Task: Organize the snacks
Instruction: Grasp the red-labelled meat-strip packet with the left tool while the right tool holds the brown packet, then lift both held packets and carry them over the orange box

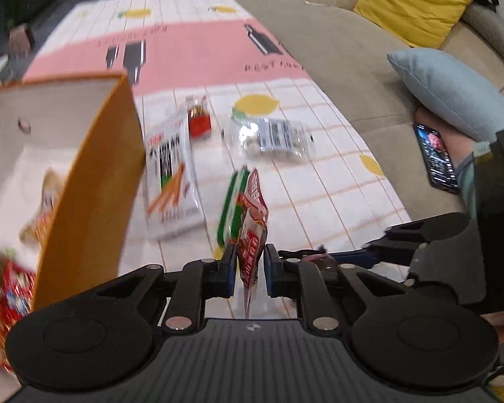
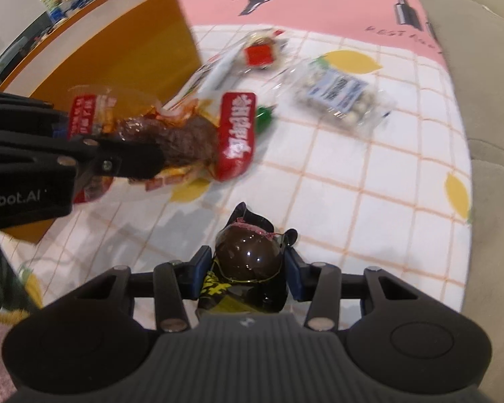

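My left gripper (image 1: 250, 268) is shut on a red meat snack packet (image 1: 252, 235), which hangs clear of the tablecloth. The right wrist view shows that packet (image 2: 184, 134) from the side, just in front of the orange box (image 2: 117, 50). The box (image 1: 90, 184) stands to the left, open-topped and white inside, with several snacks (image 1: 40, 211) in it. My right gripper (image 2: 248, 263) is shut on a dark brown egg packet (image 2: 246, 255) low over the table. On the cloth lie a stick-biscuit packet (image 1: 171, 174), a small red packet (image 1: 199, 121), a clear bag of white balls (image 1: 272, 137) and a green packet (image 1: 231, 205).
The table has a lemon-print cloth (image 1: 319, 181) with a pink band. A beige sofa (image 1: 335, 67) runs along its right edge with a blue cushion (image 1: 453, 94) and a yellow one (image 1: 413, 3). A hand there holds a phone (image 1: 436, 158).
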Demonstrator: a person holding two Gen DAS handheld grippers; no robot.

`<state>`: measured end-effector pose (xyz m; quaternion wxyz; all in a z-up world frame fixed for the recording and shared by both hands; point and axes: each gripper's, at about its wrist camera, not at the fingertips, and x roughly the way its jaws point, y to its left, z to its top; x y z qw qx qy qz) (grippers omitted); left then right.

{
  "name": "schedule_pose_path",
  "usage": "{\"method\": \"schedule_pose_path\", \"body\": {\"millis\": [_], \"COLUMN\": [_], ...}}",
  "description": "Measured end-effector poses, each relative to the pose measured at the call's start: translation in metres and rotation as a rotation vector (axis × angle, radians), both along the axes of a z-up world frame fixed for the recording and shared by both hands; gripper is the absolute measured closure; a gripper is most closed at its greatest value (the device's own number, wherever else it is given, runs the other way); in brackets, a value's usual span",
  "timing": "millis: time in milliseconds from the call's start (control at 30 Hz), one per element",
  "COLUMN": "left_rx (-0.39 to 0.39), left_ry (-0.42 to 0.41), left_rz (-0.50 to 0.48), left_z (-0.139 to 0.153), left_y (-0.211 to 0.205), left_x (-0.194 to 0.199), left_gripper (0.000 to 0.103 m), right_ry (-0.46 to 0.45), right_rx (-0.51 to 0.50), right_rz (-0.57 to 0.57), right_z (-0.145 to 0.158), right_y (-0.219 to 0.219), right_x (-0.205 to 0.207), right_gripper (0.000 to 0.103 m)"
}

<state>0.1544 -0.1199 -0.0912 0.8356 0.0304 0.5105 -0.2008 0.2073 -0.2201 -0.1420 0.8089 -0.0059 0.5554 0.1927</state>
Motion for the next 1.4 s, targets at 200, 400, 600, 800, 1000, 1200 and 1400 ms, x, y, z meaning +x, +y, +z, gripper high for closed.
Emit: {"method": "schedule_pose_path", "body": {"millis": [200, 400, 600, 800, 1000, 1200, 1400], "left_rx": [-0.090, -0.089, -0.068, -0.042, -0.039, -0.086, -0.186], "left_ry": [0.093, 0.109, 0.111, 0.101, 0.149, 0.204, 0.270], "left_rz": [-0.004, -0.040, -0.087, -0.086, -0.049, 0.017, 0.086], "left_z": [-0.014, -0.026, -0.033, -0.036, -0.043, -0.049, -0.052], "left_y": [0.014, 0.010, -0.003, -0.016, -0.021, -0.006, 0.012], "left_x": [-0.006, -0.005, 0.001, 0.010, 0.021, 0.027, 0.037], "left_gripper": [0.085, 0.082, 0.068, 0.047, 0.037, 0.022, 0.034], "right_ry": [-0.029, -0.041, -0.078, -0.085, -0.080, -0.073, -0.109], "right_rx": [0.014, 0.037, -0.014, -0.017, 0.015, 0.031, 0.097], "right_rz": [0.056, 0.093, 0.164, 0.188, 0.180, 0.168, 0.162], "right_z": [0.000, -0.003, -0.003, -0.002, -0.002, -0.002, 0.004], "right_y": [0.013, 0.011, 0.019, 0.021, 0.019, 0.017, 0.018], "right_x": [-0.011, -0.008, -0.015, -0.016, -0.015, -0.014, -0.017], "right_gripper": [0.059, 0.058, 0.058, 0.058, 0.058, 0.058, 0.059]}}
